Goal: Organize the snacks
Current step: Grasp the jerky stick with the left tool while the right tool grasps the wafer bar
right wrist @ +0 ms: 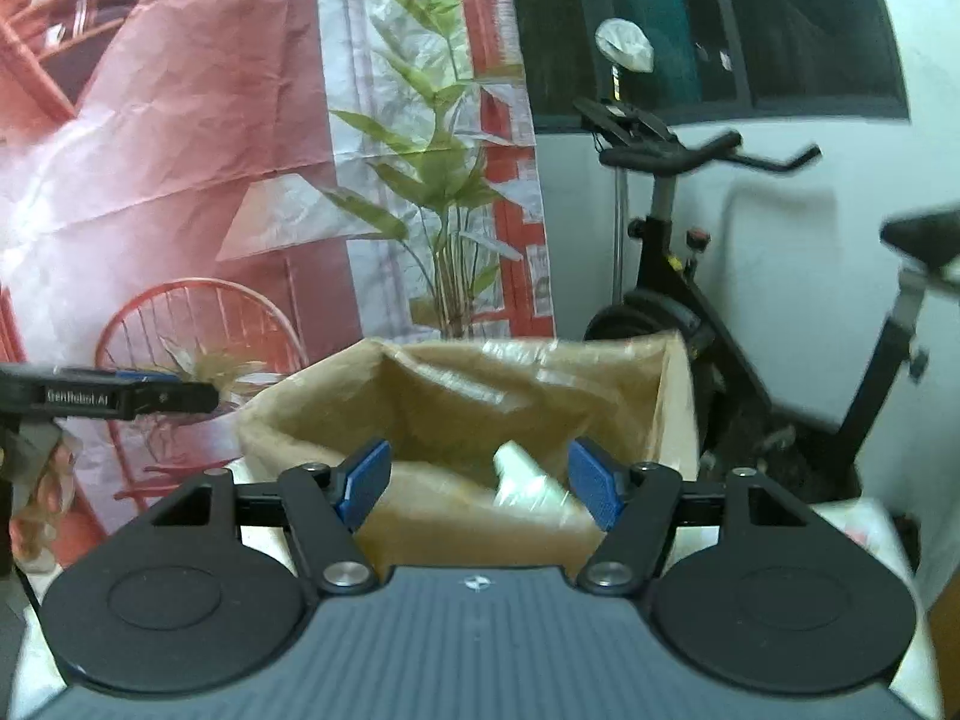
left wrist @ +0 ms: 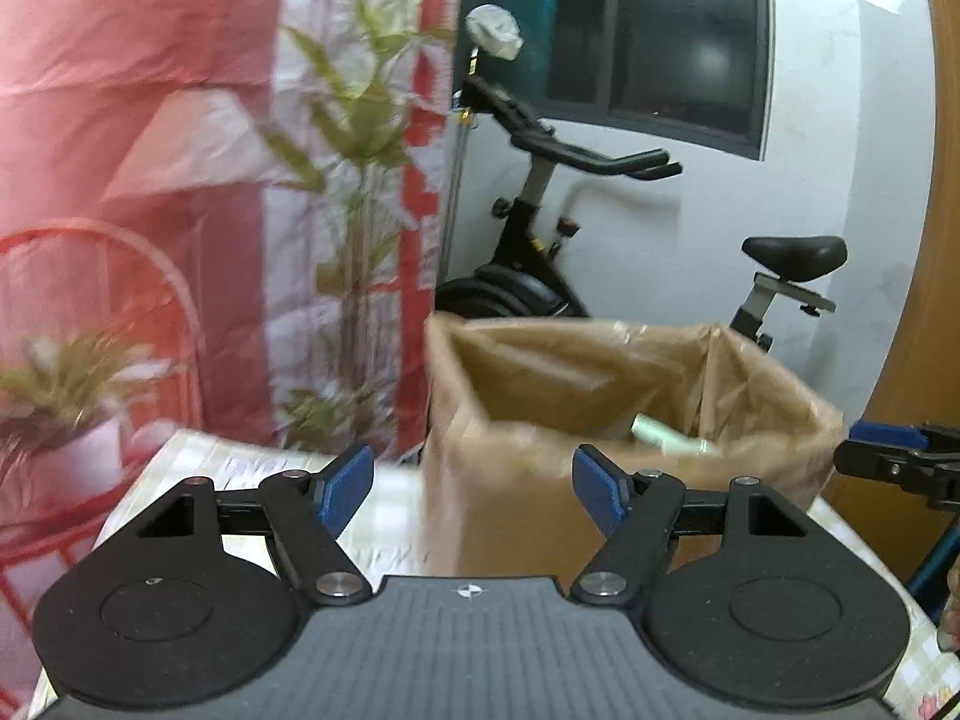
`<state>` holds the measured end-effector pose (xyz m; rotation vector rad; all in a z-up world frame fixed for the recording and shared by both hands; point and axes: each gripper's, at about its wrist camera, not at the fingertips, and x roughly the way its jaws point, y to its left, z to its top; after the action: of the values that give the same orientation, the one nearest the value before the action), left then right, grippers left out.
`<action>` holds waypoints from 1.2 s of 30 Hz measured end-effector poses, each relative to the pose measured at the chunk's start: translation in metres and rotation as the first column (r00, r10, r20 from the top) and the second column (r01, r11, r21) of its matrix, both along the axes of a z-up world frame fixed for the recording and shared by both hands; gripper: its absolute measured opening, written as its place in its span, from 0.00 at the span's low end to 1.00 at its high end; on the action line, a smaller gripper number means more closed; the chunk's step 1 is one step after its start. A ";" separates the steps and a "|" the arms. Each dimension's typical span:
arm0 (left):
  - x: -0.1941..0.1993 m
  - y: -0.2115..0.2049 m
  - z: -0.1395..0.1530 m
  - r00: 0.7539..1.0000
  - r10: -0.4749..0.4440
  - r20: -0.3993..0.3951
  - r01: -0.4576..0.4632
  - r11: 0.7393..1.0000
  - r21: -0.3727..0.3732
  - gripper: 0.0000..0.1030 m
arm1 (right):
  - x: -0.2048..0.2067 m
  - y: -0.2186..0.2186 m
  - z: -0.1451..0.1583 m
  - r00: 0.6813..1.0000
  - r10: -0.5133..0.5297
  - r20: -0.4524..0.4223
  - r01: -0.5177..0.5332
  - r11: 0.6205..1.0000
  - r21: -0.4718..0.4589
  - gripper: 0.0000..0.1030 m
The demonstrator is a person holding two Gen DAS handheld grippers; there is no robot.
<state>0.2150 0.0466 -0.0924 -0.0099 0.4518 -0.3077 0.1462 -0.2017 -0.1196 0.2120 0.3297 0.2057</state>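
A brown paper bag (left wrist: 600, 396) stands open and upright on the table; it also shows in the right wrist view (right wrist: 480, 396). A pale green and white snack packet (left wrist: 666, 438) lies inside it, seen too in the right wrist view (right wrist: 528, 480). My left gripper (left wrist: 474, 489) is open and empty, just in front of the bag's left part. My right gripper (right wrist: 480, 483) is open and empty, close to the bag's near rim. The right gripper's tip (left wrist: 900, 459) shows at the far right of the left wrist view.
The table (left wrist: 384, 516) has a pale checked cloth. Behind it hangs a red and white printed backdrop (right wrist: 210, 150) with plants. A black exercise bike (left wrist: 600, 228) stands at the white wall behind the bag. A wooden panel (left wrist: 936, 240) is at the right.
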 end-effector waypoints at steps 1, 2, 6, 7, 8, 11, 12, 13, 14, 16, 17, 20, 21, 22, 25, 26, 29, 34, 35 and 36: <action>-0.006 0.005 -0.004 1.000 -0.001 -0.011 0.001 1.000 0.000 0.73 | -0.006 0.003 -0.005 1.000 0.001 -0.008 -0.001 1.000 0.010 0.67; -0.013 0.009 -0.011 1.000 -0.004 -0.028 0.004 1.000 0.005 0.73 | -0.015 0.009 -0.014 1.000 0.007 -0.025 -0.006 1.000 0.015 0.67; -0.038 0.016 -0.041 0.992 -0.048 -0.117 0.051 0.999 0.020 0.72 | -0.032 0.027 -0.047 0.991 0.013 -0.132 -0.013 1.000 -0.001 0.67; -0.042 0.016 -0.048 0.989 -0.059 -0.135 0.063 0.998 0.025 0.72 | -0.035 0.031 -0.058 0.985 0.021 -0.172 -0.022 1.000 -0.006 0.67; -0.046 0.015 -0.056 0.985 -0.073 -0.158 0.079 0.996 0.032 0.72 | -0.037 0.035 -0.067 0.978 0.034 -0.206 -0.038 0.999 -0.015 0.67; -0.059 0.016 -0.082 0.971 -0.101 -0.216 0.109 0.994 0.023 0.64 | -0.042 0.048 -0.091 0.952 0.072 -0.296 -0.090 0.995 -0.047 0.62; -0.061 0.016 -0.091 0.964 -0.112 -0.240 0.118 0.993 0.011 0.59 | -0.043 0.052 -0.099 0.939 0.097 -0.331 -0.115 0.993 -0.036 0.60; -0.061 0.016 -0.099 0.958 -0.117 -0.262 0.121 0.993 -0.001 0.58 | -0.043 0.056 -0.105 0.926 0.124 -0.356 -0.143 0.989 -0.028 0.57; -0.063 0.016 -0.107 0.951 -0.122 -0.283 0.124 0.992 -0.012 0.56 | -0.044 0.063 -0.113 0.910 0.157 -0.384 -0.183 0.982 -0.033 0.55; -0.064 0.012 -0.123 0.937 -0.133 -0.323 0.132 0.991 -0.025 0.51 | -0.045 0.075 -0.125 0.887 0.184 -0.423 -0.229 0.972 -0.057 0.55; -0.064 0.009 -0.129 0.932 -0.136 -0.337 0.136 0.990 -0.023 0.51 | -0.044 0.080 -0.132 0.876 0.191 -0.443 -0.244 0.967 -0.067 0.52; -0.066 0.000 -0.143 0.922 -0.154 -0.355 0.163 0.987 -0.006 0.51 | -0.037 0.085 -0.143 0.876 0.172 -0.451 -0.240 0.966 -0.098 0.51; -0.065 -0.004 -0.147 0.919 -0.161 -0.361 0.174 0.985 0.002 0.51 | -0.035 0.085 -0.145 0.876 0.164 -0.454 -0.238 0.965 -0.109 0.51; -0.067 -0.009 -0.149 0.916 -0.170 -0.364 0.184 0.983 0.005 0.51 | -0.032 0.085 -0.146 0.876 0.154 -0.458 -0.232 0.966 -0.118 0.51; -0.064 -0.019 -0.155 0.905 -0.202 -0.374 0.222 0.975 0.011 0.51 | -0.024 0.084 -0.152 0.862 0.149 -0.484 -0.236 0.964 -0.122 0.51; -0.062 -0.022 -0.157 0.900 -0.213 -0.380 0.235 0.972 0.013 0.51 | -0.022 0.083 -0.156 0.860 0.150 -0.489 -0.237 0.964 -0.121 0.51; -0.065 -0.034 -0.160 0.889 -0.237 -0.391 0.268 0.963 0.025 0.50 | -0.027 0.078 -0.160 0.860 0.151 -0.487 -0.227 0.969 -0.101 0.44; -0.061 -0.050 -0.165 0.874 -0.283 -0.394 0.323 0.946 0.038 0.48 | -0.044 0.063 -0.162 0.877 0.120 -0.465 -0.168 0.984 -0.063 0.38; -0.059 -0.053 -0.166 0.872 -0.294 -0.393 0.336 0.941 0.042 0.48 | -0.046 0.060 -0.162 0.880 0.108 -0.463 -0.153 0.986 -0.060 0.38; -0.057 -0.058 -0.168 0.869 -0.303 -0.391 0.349 0.936 0.049 0.48 | -0.048 0.057 -0.162 0.881 0.100 -0.462 -0.143 0.988 -0.057 0.38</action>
<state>0.1585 -0.0115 -0.2603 0.1276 0.8610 -0.6190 0.0986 -0.1443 -0.2818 0.1486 0.8246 0.2642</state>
